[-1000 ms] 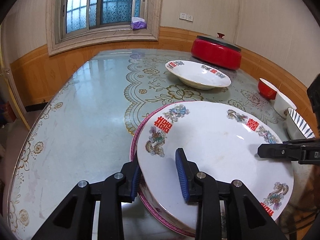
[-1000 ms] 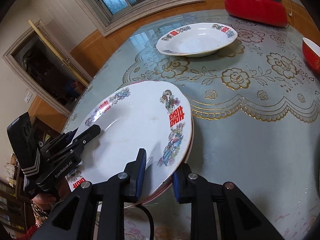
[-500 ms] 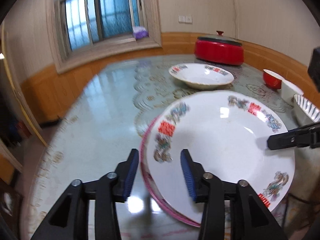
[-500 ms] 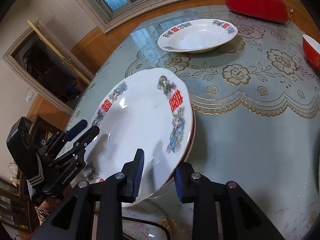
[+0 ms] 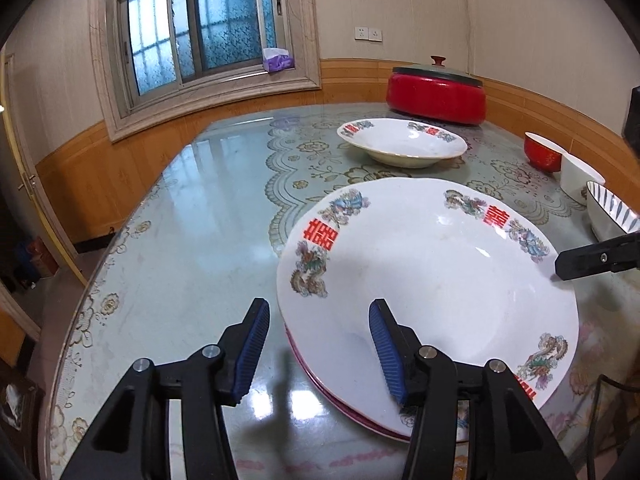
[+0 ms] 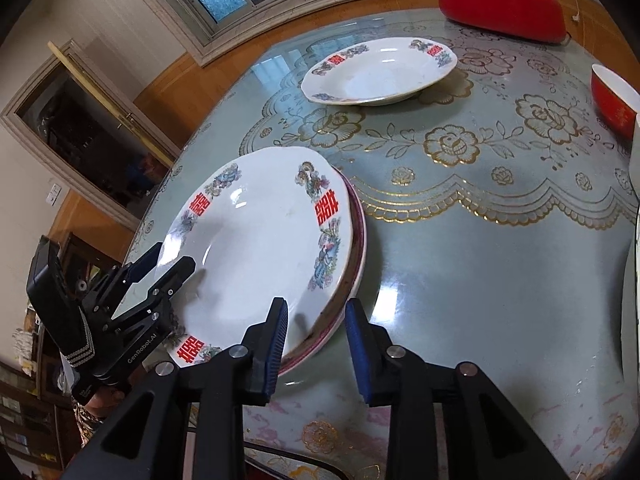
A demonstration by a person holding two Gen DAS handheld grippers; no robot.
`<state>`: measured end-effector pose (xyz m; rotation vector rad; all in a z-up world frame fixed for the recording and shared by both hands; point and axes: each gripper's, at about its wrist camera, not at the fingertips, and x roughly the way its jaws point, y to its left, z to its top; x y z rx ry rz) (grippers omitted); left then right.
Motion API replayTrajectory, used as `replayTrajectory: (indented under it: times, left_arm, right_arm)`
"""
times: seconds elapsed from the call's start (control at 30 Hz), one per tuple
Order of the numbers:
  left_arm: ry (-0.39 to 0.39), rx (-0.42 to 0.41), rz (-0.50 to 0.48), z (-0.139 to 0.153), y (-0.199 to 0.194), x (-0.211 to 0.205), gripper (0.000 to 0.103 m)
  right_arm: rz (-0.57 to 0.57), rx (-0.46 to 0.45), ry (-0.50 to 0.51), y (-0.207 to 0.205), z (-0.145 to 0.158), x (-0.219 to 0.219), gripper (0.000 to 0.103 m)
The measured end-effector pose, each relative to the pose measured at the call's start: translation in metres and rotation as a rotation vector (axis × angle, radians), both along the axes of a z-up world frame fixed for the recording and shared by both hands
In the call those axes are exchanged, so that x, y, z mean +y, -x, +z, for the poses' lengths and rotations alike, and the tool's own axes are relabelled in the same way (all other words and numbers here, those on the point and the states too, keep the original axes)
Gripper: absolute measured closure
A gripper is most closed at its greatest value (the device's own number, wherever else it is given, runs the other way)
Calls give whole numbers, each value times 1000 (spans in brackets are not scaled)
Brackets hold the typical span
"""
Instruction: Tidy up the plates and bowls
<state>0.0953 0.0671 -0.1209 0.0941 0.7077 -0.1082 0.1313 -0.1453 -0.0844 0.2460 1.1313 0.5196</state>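
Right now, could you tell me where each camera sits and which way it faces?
Left wrist: on the left gripper, looking down across the table toward the window; its jaws have just been opening, straddling the top plate; the right gripper's tip shows.
Right wrist: on the right gripper, facing the plate's opposite rim, jaws likewise opening around it; the left gripper shows.
Shared: top plate, far plate, red pot.

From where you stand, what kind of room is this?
Probably a home dining room. A glass-topped table over a floral cloth holds decorated plates, a red bowl and a red lidded pot, with wood-panelled walls and a window behind.
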Motion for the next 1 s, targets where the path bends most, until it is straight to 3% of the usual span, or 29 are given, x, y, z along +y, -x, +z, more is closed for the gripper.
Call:
replayTrajectory:
  times: [0.07, 0.27, 0.4, 0.53, 0.7, 0.83, 1.0]
  left_arm:
    - [18, 14, -11, -1, -1, 1, 49]
    - [40, 4, -3, 4, 2, 4, 31]
    - [103, 4, 3, 19, -2, 15, 15]
    - [165, 13, 45, 38, -20, 36, 9]
    - [249, 47, 130, 55, -57, 64, 7]
    - [218, 48, 159, 60, -82, 71, 7]
    - [190, 110, 153, 53, -124, 73, 7]
  right_arm:
    - [1, 13, -14, 1, -3, -1, 72]
    - [-8, 27, -54, 1, -6, -5, 72]
    - [-23, 21, -54, -2, -4, -10, 72]
    - [-68, -33, -19, -9, 7, -20, 71]
    - [-184, -98, 13, -33, 16, -33, 66]
    - [-243, -127, 39, -53, 16, -37, 65]
    - [-335, -136, 22, -86, 14, -44, 64]
